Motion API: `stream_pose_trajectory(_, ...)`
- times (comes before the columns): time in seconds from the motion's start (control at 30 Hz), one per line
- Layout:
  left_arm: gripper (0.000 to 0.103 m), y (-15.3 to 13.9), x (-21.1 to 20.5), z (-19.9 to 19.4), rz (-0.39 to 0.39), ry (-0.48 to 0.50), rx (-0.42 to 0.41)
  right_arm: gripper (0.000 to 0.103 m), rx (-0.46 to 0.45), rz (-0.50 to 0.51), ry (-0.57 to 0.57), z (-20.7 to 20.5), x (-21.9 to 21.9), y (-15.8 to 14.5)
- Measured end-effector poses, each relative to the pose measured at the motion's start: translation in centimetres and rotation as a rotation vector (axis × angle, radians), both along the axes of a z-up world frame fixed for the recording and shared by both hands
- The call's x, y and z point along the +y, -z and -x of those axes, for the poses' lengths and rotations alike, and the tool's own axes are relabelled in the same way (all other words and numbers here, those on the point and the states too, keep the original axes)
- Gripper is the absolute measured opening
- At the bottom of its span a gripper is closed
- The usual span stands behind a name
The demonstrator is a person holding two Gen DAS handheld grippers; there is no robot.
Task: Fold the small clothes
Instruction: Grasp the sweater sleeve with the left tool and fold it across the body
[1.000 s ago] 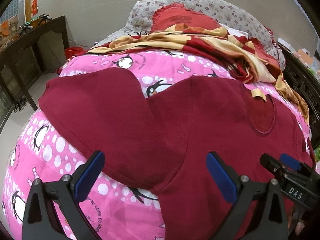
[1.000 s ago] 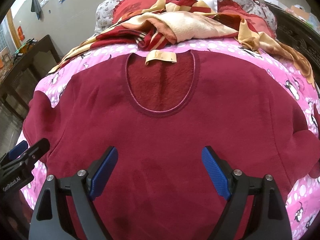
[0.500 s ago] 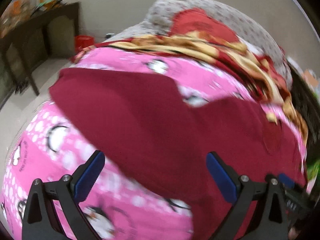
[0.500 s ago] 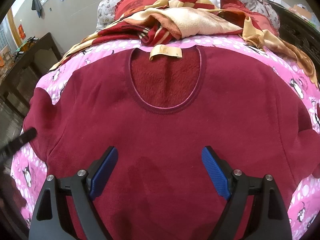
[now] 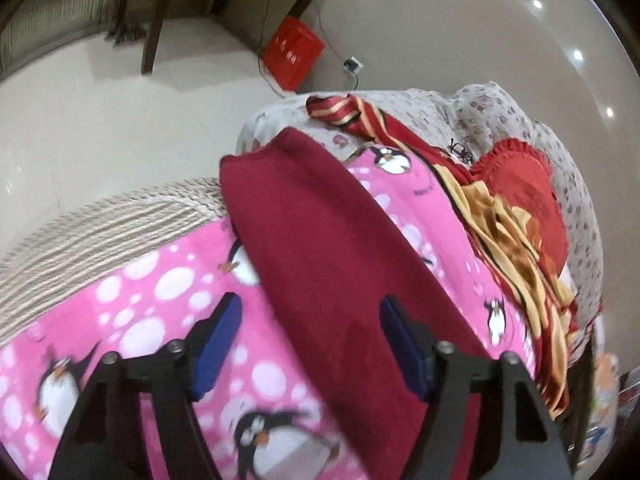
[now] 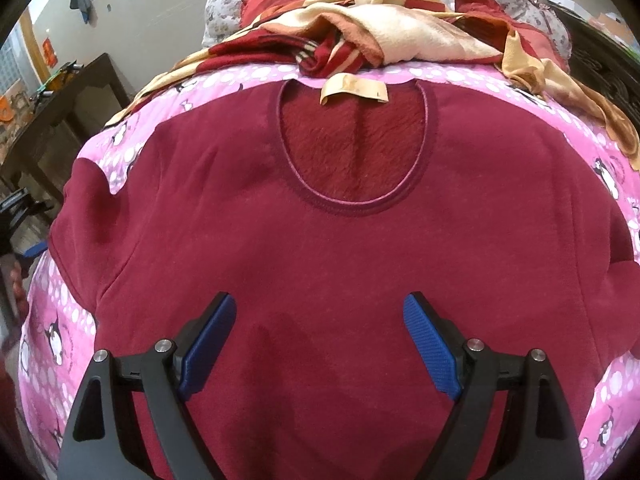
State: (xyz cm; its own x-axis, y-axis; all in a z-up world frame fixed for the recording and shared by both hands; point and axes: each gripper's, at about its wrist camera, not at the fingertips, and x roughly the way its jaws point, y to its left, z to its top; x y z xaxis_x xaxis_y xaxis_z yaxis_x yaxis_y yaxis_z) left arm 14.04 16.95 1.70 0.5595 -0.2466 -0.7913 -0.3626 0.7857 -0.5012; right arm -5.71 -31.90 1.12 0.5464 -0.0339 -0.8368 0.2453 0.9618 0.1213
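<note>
Sweatshirt (image 6: 320, 264), maroon and long-sleeved, lies spread flat on its back on the pink penguin-print blanket (image 6: 600, 412) that covers the bed, with its round neckline (image 6: 352, 200) and cream label (image 6: 354, 90) toward the far end and the fleecy inside of the back showing through the opening. The right claw (image 6: 320, 344) hangs over the middle of the chest, both blue pads (image 6: 428, 348) spread wide above the cloth with nothing pinched between them, so it is released. At the left edge of the right wrist view a dark piece of the other tool shows beside the garment's sleeve. In the left wrist view the picture is rolled and blurred: the sleeve (image 5: 320, 240) runs as a long maroon band from near the bed's edge down between the pads of the left claw (image 5: 312, 344). That claw's jaws have just been closing, with the sleeve between them, but a clear gap stays on either side of the cloth and the pads (image 5: 218, 340) do not press it. A red and gold striped blanket (image 6: 360, 36) lies crumpled past the neckline, touching the label's end of the garment. A floral pillow (image 5: 520, 120) sits beyond it.
</note>
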Motion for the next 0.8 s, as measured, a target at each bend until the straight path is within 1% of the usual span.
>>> stream_pose_trajectory(0.07, 0.069, 0.3, 0.3, -0.7, 0.012, -0.009, -0.019, 0.103, 0.003, 0.004, -0.003, 0.0, 0.0, 0.0)
stream_pose_trajectory(0.1, 0.056, 0.2, 0.3, -1.0, 0.001, -0.007, -0.027, 0.103, 0.005, 0.004, -0.002, 0.1, -0.1, -0.1)
stream_pose_trajectory(0.13, 0.032, 0.3, 0.1, -1.2, -0.019, -0.002, -0.024, 0.103, 0.004, 0.003, 0.0, 0.2, -0.2, -0.1)
stream_pose_trajectory(0.17, 0.018, 0.2, 0.0, -1.3, -0.031, 0.006, -0.021, 0.103, 0.003, 0.001, 0.002, 0.2, -0.3, -0.2)
stream_pose_trajectory(0.2, 0.01, 0.1, -0.1, -1.3, -0.029, 0.014, -0.025, 0.103, 0.002, -0.002, 0.005, 0.2, -0.6, -0.3)
stream_pose_trajectory(0.27, 0.01, -1.0, -0.5, -0.6, 0.008, 0.034, -0.078, 0.103, -0.003, -0.003, 0.011, 0.2, -0.9, -0.5)
stream_pose_trajectory(0.37, 0.008, -4.2, -2.5, 1.5, 0.004, 0.103, -0.153, 0.103, -0.017, -0.001, 0.028, 0.7, -1.9, -1.1)
stream_pose_trajectory(0.4, 0.007, -5.8, -4.0, 2.6, 0.013, 0.154, -0.193, 0.103, -0.022, -0.001, 0.038, 0.8, -2.4, -1.4)
stream_pose_trajectory(0.43, 0.007, -6.7, -5.0, 3.2, 0.019, 0.181, -0.213, 0.103, -0.028, -0.002, 0.046, 0.9, -2.8, -1.6)
stream_pose_trajectory(0.5, 0.007, -9.0, -8.3, 5.1, 0.015, 0.271, -0.262, 0.103, -0.043, -0.008, 0.07, 1.3, -3.8, -2.1)
stream_pose_trajectory(0.6, 0.007, -11.8, -14.5, 8.2, 0.008, 0.418, -0.335, 0.103, -0.066, -0.019, 0.11, 2.3, -5.5, -3.0)
stream_pose_trajectory(0.63, 0.007, -12.3, -17.4, 9.4, 0.007, 0.483, -0.345, 0.103, -0.072, -0.018, 0.125, 2.8, -6.2, -3.2)
stream_pose_trajectory(0.7, 0.007, -12.4, -21.2, 10.7, 0.017, 0.565, -0.349, 0.103, -0.079, -0.015, 0.155, 3.5, -7.5, -3.7)
stream_pose_trajectory(0.73, 0.007, -11.9, -24.1, 11.8, 0.019, 0.625, -0.346, 0.103, -0.081, -0.015, 0.167, 3.8, -8.1, -3.8)
stream_pose_trajectory(0.8, 0.007, -10.7, -28.5, 13.6, 0.0, 0.721, -0.329, 0.103, -0.084, -0.017, 0.194, 4.8, -9.3, -4.1)
